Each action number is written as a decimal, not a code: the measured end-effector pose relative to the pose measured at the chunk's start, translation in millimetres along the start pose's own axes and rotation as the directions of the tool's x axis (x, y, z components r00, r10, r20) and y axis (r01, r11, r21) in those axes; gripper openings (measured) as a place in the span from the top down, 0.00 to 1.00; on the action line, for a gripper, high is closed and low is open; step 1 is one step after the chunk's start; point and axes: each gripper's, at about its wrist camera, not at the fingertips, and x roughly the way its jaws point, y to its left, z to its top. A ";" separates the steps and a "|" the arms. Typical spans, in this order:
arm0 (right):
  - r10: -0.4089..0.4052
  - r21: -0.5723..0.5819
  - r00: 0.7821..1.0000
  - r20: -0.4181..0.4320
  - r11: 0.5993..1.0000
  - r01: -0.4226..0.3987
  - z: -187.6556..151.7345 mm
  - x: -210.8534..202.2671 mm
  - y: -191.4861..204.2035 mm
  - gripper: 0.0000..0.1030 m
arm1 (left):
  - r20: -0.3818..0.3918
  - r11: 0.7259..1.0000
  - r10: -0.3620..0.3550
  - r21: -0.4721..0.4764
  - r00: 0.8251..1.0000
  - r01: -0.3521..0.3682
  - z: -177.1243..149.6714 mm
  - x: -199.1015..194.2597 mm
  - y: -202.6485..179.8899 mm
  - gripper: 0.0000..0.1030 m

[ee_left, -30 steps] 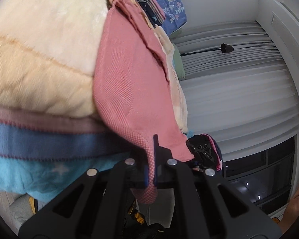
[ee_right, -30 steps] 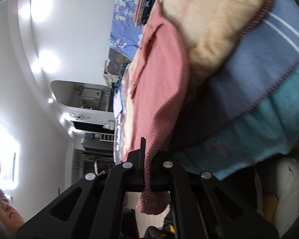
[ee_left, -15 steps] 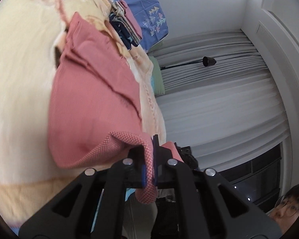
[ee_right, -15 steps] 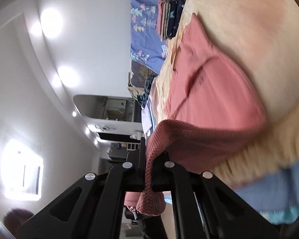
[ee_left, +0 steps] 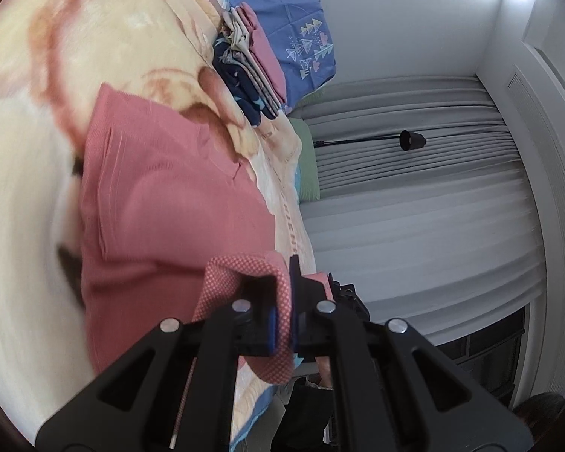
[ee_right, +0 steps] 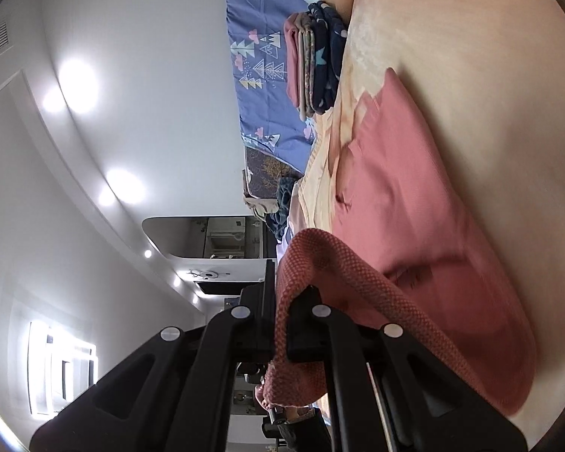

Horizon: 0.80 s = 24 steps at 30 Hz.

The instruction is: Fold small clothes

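Note:
A pink garment (ee_left: 162, 203) lies spread on the cream blanket (ee_left: 105, 49) of a bed. Its near hem is lifted and curled back over the rest. My left gripper (ee_left: 284, 301) is shut on one corner of that knitted hem. In the right wrist view the same pink garment (ee_right: 403, 188) stretches away from my right gripper (ee_right: 280, 324), which is shut on the other hem corner. Both views are rolled sideways, so the bed runs up the frame. The far end of the garment rests flat on the blanket.
A stack of folded clothes (ee_left: 252, 64) sits farther along the bed against a blue patterned quilt (ee_left: 301, 19); the stack (ee_right: 312, 60) shows in the right view too. Grey curtains (ee_left: 414, 188) and a black lamp (ee_left: 412, 139) are on the left gripper's side; a doorway (ee_right: 222, 237) is on the right's.
Both grippers have carried the hem forward over the bed toward the folded stack. The blue and teal blanket edge has dropped out of view, and the hem now curls over the garment.

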 end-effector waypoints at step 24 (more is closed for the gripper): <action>-0.073 0.041 0.953 0.295 0.997 0.064 92.0 12.5 -26.8 0.48 | 0.190 0.975 0.168 -0.179 0.967 -0.134 125.5 11.8 66.5 0.21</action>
